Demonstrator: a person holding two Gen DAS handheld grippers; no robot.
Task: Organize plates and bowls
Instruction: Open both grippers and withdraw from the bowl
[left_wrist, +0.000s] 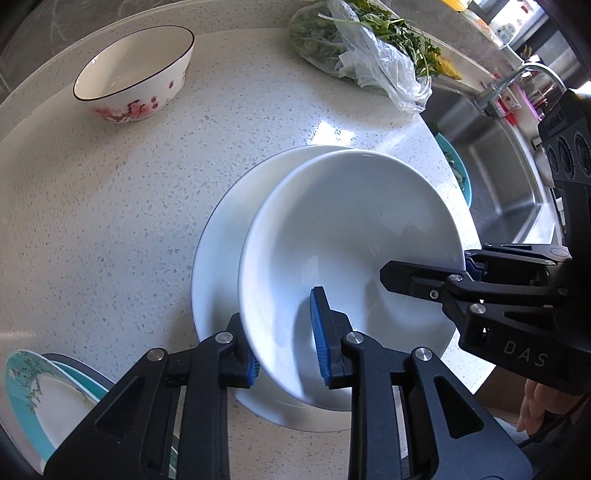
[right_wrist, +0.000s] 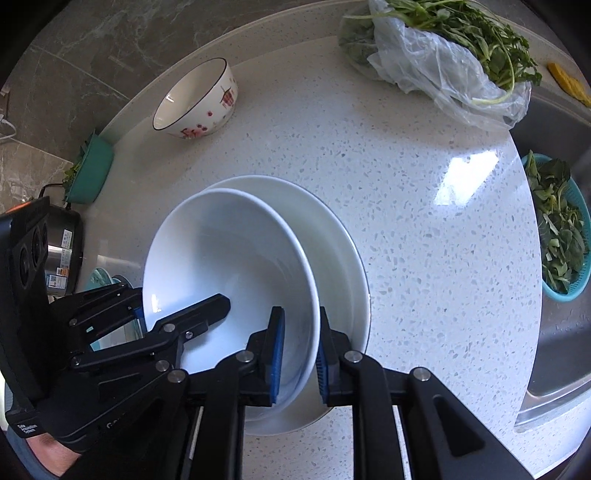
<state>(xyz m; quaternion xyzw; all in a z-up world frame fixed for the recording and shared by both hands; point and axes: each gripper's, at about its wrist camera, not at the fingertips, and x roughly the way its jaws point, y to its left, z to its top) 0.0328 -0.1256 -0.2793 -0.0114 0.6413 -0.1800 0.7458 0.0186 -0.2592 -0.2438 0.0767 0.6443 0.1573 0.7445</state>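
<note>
The white plate (left_wrist: 218, 236) under the white bowl (left_wrist: 351, 236) shows only as a crescent; most of it is covered. At lower left of the left wrist view, the teal-rimmed plates (left_wrist: 33, 398) are cut by the frame edge and hidden behind the left gripper (left_wrist: 286, 354). At right, the teal colander (left_wrist: 460, 173) peeks from behind the bowl's rim, and the tap (left_wrist: 517, 79) is partly behind the right gripper (right_wrist: 297, 358). The steel pot's (right_wrist: 62, 254) label is too small to read.

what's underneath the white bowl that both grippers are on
A larger white plate sits under the white bowl, on the speckled counter. The plate's centre is covered by the bowl.
</note>
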